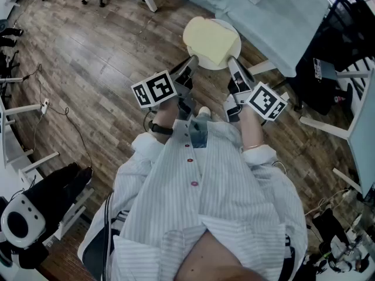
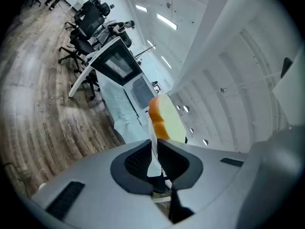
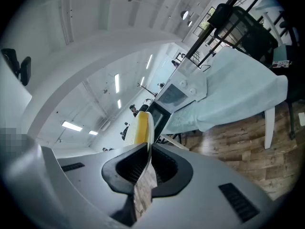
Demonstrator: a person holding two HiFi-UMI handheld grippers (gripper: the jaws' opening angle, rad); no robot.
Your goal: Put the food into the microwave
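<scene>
Overhead, the left claw (image 1: 191,63) and right claw (image 1: 232,64) pinch opposite rims of the plate (image 1: 206,65), with the bread (image 1: 211,38) at its centre.

Left gripper view: jaws clamped on the rim, microwave (image 2: 116,63) ahead on the counter (image 2: 114,104).

Right gripper view: the same grip. Keep both claws level and advance them together.

Right gripper (image 3: 150,146) clamped tight on the plate (image 3: 151,125) rim, bread (image 3: 140,128) on board, microwave (image 3: 174,97) ahead on the far cloth-covered table (image 3: 238,94).

Head view looks steeply down; both gripper views look closely along the plate (image 2: 152,132) toward the microwave (image 2: 116,63).
</scene>
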